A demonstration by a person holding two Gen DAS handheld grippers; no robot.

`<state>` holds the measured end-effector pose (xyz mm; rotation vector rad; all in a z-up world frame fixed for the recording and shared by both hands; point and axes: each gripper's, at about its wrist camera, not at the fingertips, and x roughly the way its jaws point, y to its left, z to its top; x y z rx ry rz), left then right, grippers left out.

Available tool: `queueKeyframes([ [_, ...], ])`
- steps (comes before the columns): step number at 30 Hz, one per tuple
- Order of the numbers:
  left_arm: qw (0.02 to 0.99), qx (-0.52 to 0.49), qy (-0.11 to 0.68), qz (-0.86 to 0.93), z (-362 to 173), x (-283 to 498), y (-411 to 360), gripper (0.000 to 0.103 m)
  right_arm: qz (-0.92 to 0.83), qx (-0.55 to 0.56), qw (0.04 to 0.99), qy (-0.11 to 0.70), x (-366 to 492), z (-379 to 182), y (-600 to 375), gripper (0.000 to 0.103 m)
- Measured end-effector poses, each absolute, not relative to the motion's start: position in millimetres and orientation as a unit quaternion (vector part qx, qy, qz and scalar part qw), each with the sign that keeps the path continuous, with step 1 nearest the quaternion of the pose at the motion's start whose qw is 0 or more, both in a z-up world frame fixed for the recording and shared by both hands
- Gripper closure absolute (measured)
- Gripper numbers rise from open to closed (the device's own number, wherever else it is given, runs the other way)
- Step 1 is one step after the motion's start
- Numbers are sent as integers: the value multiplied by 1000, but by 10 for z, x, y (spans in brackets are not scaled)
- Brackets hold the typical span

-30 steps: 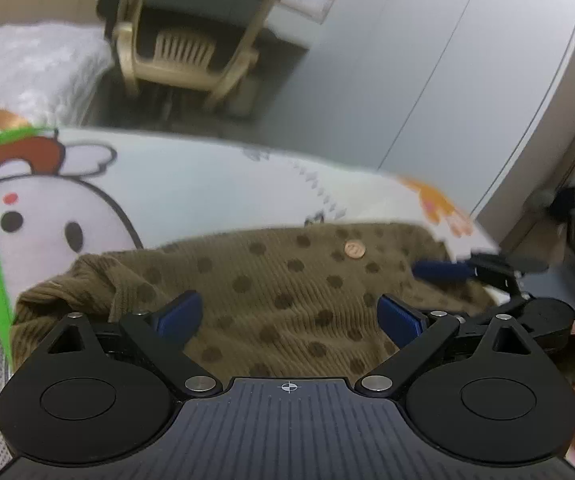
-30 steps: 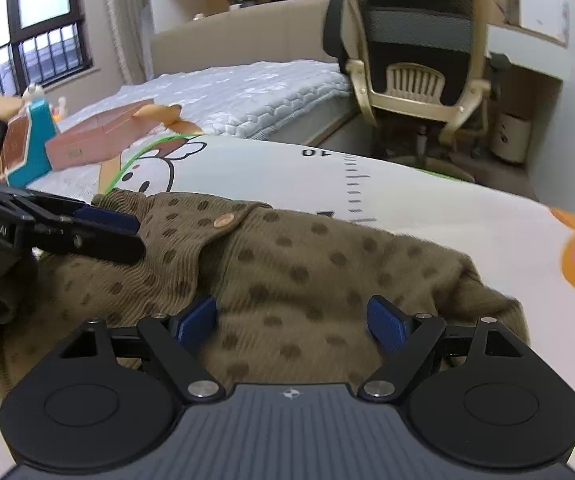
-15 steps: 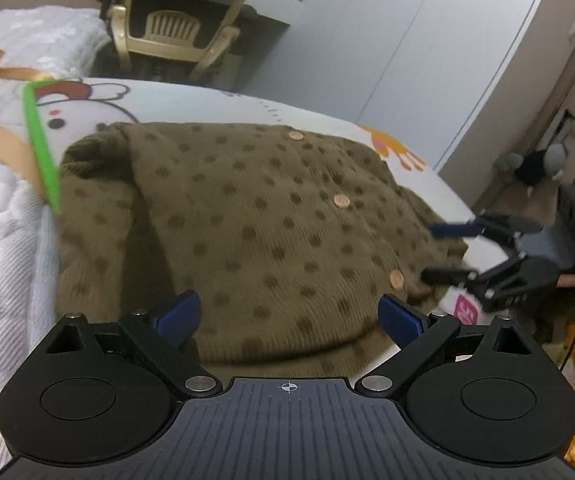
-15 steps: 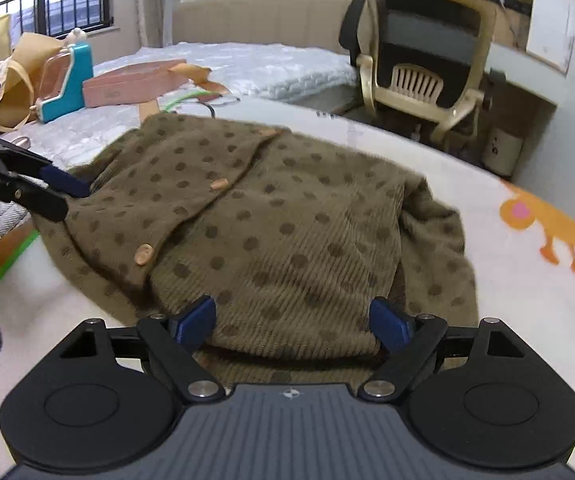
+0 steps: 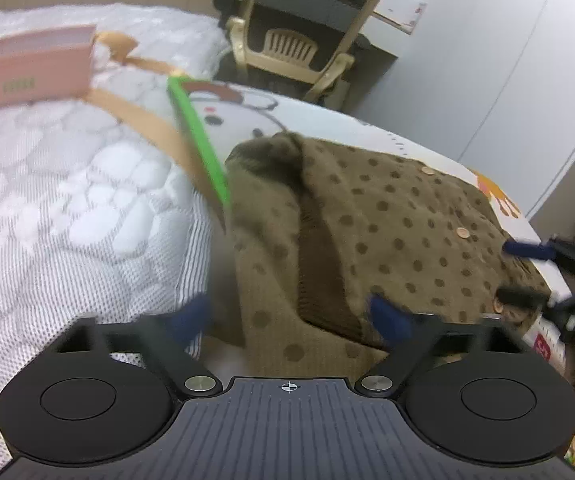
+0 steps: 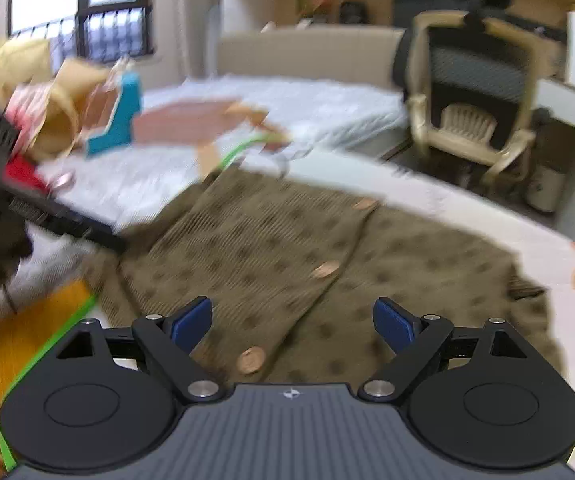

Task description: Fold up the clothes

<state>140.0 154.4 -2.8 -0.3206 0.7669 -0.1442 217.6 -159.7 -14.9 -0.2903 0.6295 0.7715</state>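
An olive-brown cardigan [image 5: 391,216] with dark dots and tan buttons lies spread on a cartoon-print mat [image 5: 327,120], one side panel folded over the body. My left gripper [image 5: 287,316] is open and low at the garment's near left edge, with cloth between its blue pads. My right gripper [image 5: 543,276] shows at the far right of that view, jaws apart at the hem. In the right wrist view the cardigan [image 6: 271,240] fills the middle, and the right gripper [image 6: 292,318] hovers open over the button row. The left gripper [image 6: 67,224] is a dark blur at the left.
A white quilted bed [image 5: 67,208] borders the mat's green edge [image 5: 199,140], with a pink box [image 5: 27,76] and a teal item [image 6: 119,120] on it. A beige office chair [image 6: 475,112] stands behind. Grey wardrobe doors [image 5: 507,60] lie to the right.
Both grippers have swung round to the garment's near hem and lowered toward it. The left one has shifted left to the sleeve side by the bed. Both stay open.
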Motion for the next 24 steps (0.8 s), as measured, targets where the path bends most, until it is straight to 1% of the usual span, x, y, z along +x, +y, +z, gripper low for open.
queueKeyframes([
  [1, 912, -161, 371, -67, -42, 1389, 1563, 46, 365, -148, 870, 298, 2149, -153, -1555, 14],
  [2, 913, -166, 368, -67, -44, 1375, 1579, 60, 363, -156, 871, 291, 2114, -144, -1513, 14],
  [3, 914, -166, 365, -68, -32, 1366, 1580, 77, 367, -162, 873, 276, 2058, -98, -1474, 14],
  [5, 919, -157, 353, -72, 59, 1356, 1558, 90, 391, -172, 870, 247, 1937, 14, -1338, 14],
  [6, 922, -157, 345, -81, 119, 1347, 1549, 92, 405, -177, 866, 235, 1878, 69, -1256, 14],
  [9, 917, -192, 327, -127, 248, 1375, 1553, 91, 450, -189, 842, 230, 1782, 85, -896, 14],
  [13, 902, -238, 327, -151, 286, 1510, 1515, 92, 482, -245, 808, 236, 1700, -194, -359, 14],
  [14, 900, -242, 327, -155, 291, 1533, 1488, 92, 477, -259, 806, 235, 1692, -276, -255, 18],
  [15, 900, -241, 327, -157, 298, 1545, 1462, 91, 474, -267, 806, 233, 1695, -335, -176, 40],
  [16, 901, -239, 326, -158, 306, 1554, 1436, 89, 473, -260, 809, 233, 1726, -340, -158, 45],
  [17, 902, -240, 323, -156, 319, 1550, 1446, 85, 471, -251, 813, 233, 1760, -330, -157, 54],
  [18, 903, -243, 319, -152, 332, 1543, 1467, 71, 468, -235, 818, 237, 1799, -282, -194, 77],
  [19, 905, -247, 314, -146, 350, 1533, 1512, 58, 467, -219, 823, 240, 1836, -231, -240, 83],
  [20, 908, -250, 309, -133, 360, 1521, 1579, 38, 465, -203, 828, 240, 1868, -174, -310, 84],
  [21, 910, -253, 307, -119, 359, 1511, 1644, 28, 458, -188, 836, 237, 1900, -114, -392, 86],
  [23, 908, -263, 309, -99, 329, 1491, 1769, 24, 444, -160, 850, 233, 1963, -6, -549, 87],
  [24, 904, -276, 312, -96, 296, 1482, 1824, 19, 441, -151, 853, 235, 1993, 20, -610, 93],
])
